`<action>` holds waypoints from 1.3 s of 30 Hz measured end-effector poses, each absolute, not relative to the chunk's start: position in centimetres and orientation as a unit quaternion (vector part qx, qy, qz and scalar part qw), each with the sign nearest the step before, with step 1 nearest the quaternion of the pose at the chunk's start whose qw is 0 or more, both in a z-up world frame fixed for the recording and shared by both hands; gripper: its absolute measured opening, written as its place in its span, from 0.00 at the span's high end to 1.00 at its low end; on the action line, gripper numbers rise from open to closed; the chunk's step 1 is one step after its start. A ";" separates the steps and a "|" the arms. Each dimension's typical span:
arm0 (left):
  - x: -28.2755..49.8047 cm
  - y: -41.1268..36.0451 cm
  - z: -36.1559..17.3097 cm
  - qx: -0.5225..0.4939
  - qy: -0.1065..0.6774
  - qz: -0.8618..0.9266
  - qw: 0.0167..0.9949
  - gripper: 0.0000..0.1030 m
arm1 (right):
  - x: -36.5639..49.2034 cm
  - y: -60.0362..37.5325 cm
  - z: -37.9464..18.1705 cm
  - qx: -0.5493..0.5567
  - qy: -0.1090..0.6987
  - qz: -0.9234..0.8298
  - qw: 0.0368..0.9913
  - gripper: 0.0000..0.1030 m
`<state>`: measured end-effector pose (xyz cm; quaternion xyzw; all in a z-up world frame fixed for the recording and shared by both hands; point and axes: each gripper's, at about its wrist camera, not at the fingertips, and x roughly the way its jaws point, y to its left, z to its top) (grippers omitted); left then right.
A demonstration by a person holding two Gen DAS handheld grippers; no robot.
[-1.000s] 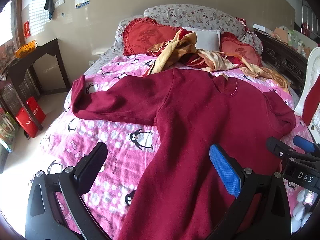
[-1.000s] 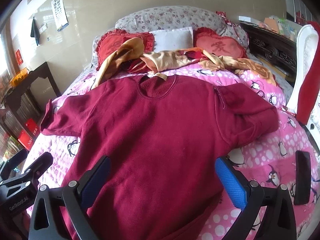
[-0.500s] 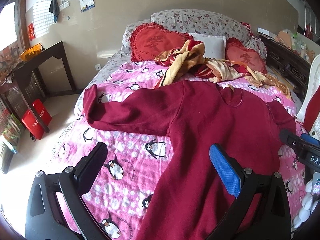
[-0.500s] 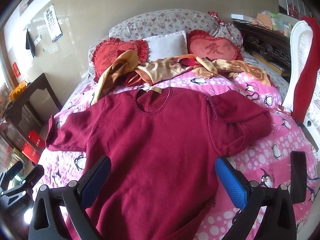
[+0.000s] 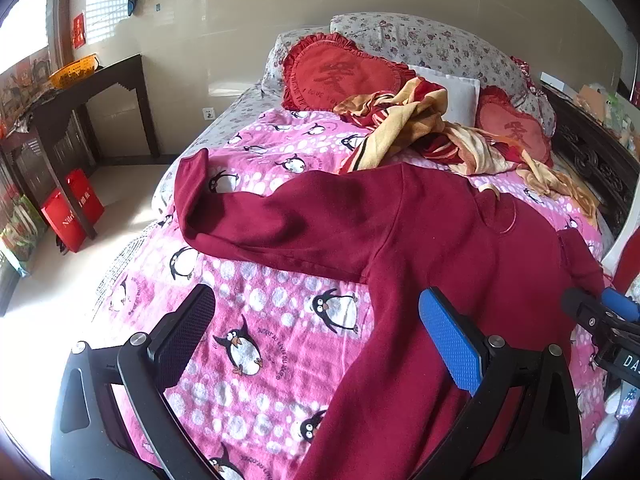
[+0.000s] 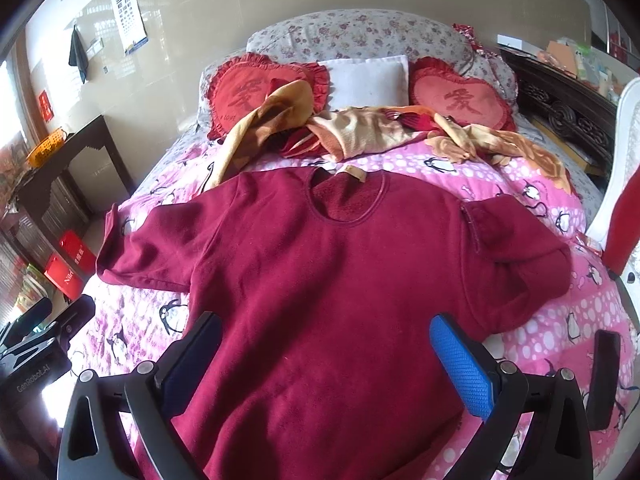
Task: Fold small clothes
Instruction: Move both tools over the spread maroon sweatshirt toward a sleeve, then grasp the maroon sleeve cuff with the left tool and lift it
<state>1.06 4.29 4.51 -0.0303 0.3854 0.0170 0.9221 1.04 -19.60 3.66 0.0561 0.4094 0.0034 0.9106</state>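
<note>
A dark red long-sleeved sweater (image 6: 332, 280) lies flat on the pink penguin bedspread (image 6: 560, 320), neck toward the pillows. Its right sleeve (image 6: 516, 256) is folded in over the body; its left sleeve (image 5: 256, 224) stretches out toward the bed's left edge. It also shows in the left wrist view (image 5: 460, 264). My left gripper (image 5: 316, 336) is open and empty, above the bedspread near the sweater's left side. My right gripper (image 6: 326, 354) is open and empty, above the sweater's lower body. The right gripper's tip shows in the left wrist view (image 5: 600, 312).
A crumpled yellow and red cloth (image 6: 360, 132) lies above the sweater's neck, before two red heart cushions (image 6: 460, 98) and a white pillow (image 6: 368, 80). A dark phone (image 6: 604, 376) lies on the bed's right side. A dark side table (image 5: 72, 120) and red bags (image 5: 72, 208) stand left.
Both grippers have pulled back and up from the sweater, so more of the bed shows. The left view has swung left toward the outstretched sleeve. The sweater has not moved.
</note>
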 end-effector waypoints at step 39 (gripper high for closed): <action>20.5 24.4 -6.9 -0.142 0.479 0.097 0.861 0.68 | 9.6 -7.5 -2.7 -0.010 0.477 0.121 0.870 0.00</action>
